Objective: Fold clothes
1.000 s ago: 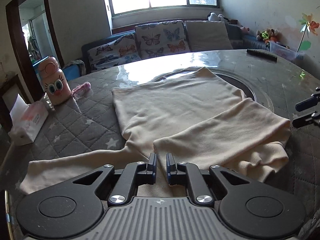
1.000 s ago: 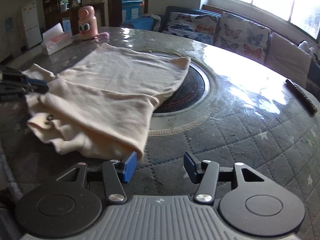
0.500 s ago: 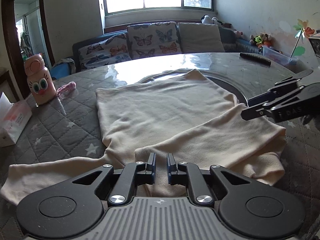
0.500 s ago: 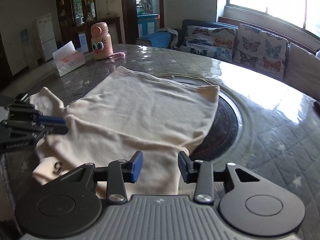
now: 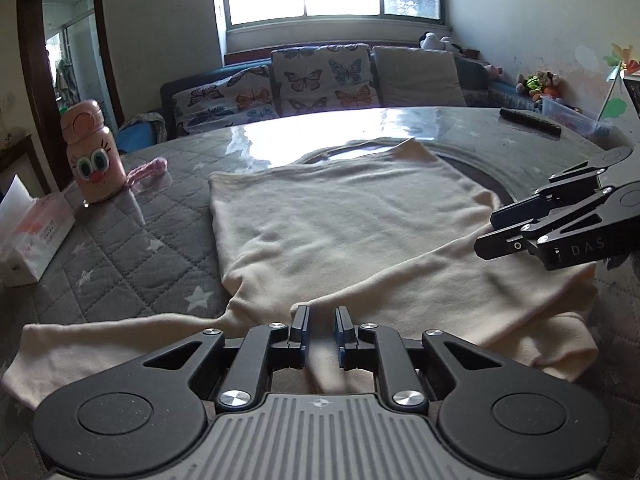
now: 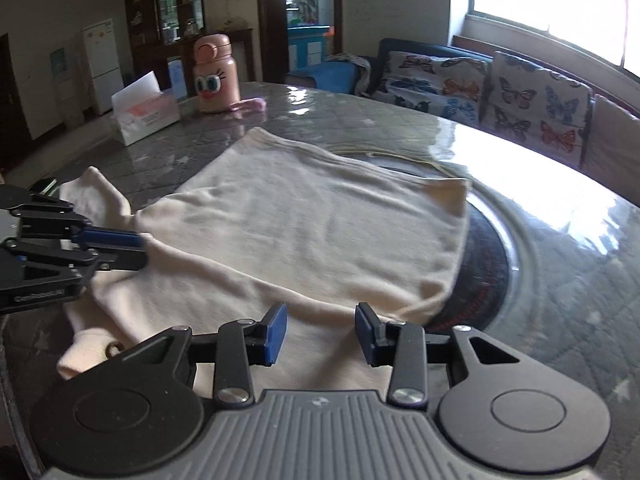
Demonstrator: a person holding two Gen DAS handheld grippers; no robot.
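Observation:
A cream long-sleeved top (image 5: 340,216) lies on the round table, its near part folded over toward the right. One sleeve (image 5: 100,340) stretches out to the left. My left gripper (image 5: 321,326) hovers low over the fold's near corner, jaws slightly apart, with cloth seen between them; no clear grip shows. It appears at the left of the right wrist view (image 6: 128,246). My right gripper (image 6: 320,330) is open above the folded layer (image 6: 328,364). It shows at the right of the left wrist view (image 5: 492,232).
A pink cartoon bottle (image 5: 94,156) and a tissue box (image 5: 28,236) stand at the table's left. A dark remote (image 5: 530,122) lies at the far right. A dark round inset (image 6: 486,264) sits under the top's far edge. A sofa (image 5: 320,76) is behind.
My right gripper moved from beside the garment's edge to over the folded layer. My left gripper's jaws opened a little and it stayed at the fold's corner.

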